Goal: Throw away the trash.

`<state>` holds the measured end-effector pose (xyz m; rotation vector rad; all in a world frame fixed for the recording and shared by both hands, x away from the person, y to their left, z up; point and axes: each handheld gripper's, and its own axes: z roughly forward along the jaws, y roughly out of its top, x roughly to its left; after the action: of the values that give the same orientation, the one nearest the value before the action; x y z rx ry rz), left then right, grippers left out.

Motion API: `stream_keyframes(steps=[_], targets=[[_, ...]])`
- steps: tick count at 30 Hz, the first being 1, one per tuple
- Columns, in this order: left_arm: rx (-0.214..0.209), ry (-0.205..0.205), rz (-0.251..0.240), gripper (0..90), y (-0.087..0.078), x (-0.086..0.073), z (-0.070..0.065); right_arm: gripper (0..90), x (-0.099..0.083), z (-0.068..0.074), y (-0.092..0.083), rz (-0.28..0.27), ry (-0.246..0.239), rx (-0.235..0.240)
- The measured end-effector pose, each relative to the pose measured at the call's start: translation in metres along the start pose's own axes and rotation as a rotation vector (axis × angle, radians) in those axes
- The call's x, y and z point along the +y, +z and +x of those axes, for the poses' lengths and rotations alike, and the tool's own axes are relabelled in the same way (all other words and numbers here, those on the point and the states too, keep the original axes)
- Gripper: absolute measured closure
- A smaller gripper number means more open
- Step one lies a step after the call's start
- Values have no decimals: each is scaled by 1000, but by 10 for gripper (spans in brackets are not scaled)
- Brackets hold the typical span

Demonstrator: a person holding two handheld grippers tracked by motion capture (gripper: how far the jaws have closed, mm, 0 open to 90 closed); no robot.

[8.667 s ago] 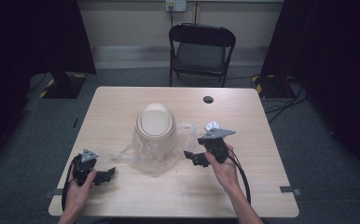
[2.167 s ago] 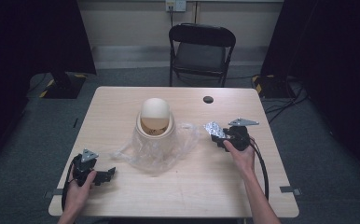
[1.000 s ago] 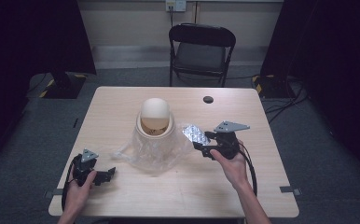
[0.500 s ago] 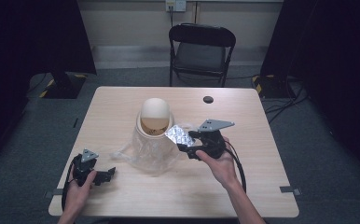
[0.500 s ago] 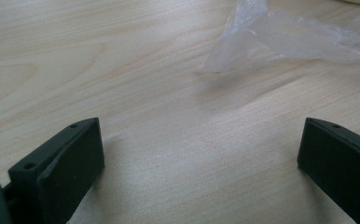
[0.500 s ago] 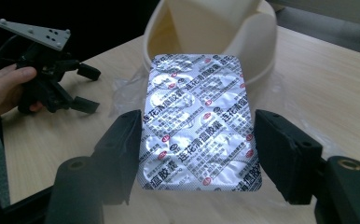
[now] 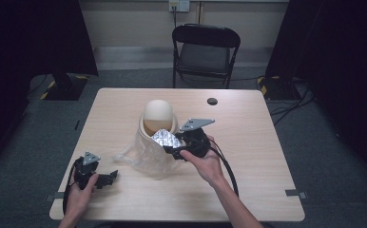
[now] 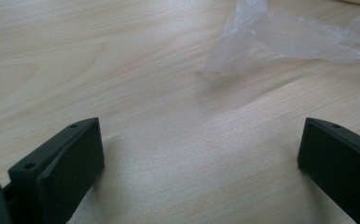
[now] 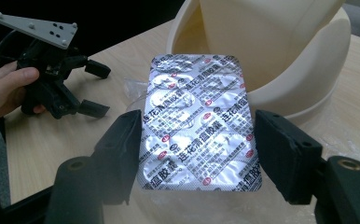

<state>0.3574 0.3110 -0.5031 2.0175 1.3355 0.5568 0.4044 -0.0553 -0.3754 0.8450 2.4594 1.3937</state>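
While the right gripper (image 7: pixel 171 148) is clamped by both black jaws on the long edges of a silver foil blister pack of pills (image 9: pixel 199 122), that pack hangs just in front of the open mouth of the cream plastic swing-lid bin (image 7: pixel 158 117), which serves as the landmark on the pale wooden table (image 7: pixel 248 142). In the high view the pack (image 7: pixel 165 139) sits against the lower right of the bin's opening, held above the crumpled clear plastic bag (image 7: pixel 146 159) that spreads out from the bin's base toward the person. In the right gripper view the foil face with red printing points at the camera, its top end close to the bin's rim (image 9: pixel 280 95); whether it touches the rim cannot be told.

The left gripper (image 7: pixel 106 177) rests on the table well apart from the bin, toward the person's side and to the bin's left, held in the left hand (image 7: pixel 79 197). Its jaws stand wide apart with nothing between them, and the left gripper view shows bare wood between them and a corner of the clear bag (image 8: pixel 280 39) beyond.

A small black round disc (image 7: pixel 212 101) lies on the table behind the bin and to its right, and a black folding chair (image 7: pixel 205 52) stands beyond the table's far edge.
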Motion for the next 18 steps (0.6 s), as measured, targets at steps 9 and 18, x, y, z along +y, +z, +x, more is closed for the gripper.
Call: stream_keyframes(steps=[9,18], targets=[[0,0,0,0,0,0,0,342,10,-1,8,-5,0,-8],[0,0,0,0,0,0,0,342,21,0,11,-10,6,-3]])
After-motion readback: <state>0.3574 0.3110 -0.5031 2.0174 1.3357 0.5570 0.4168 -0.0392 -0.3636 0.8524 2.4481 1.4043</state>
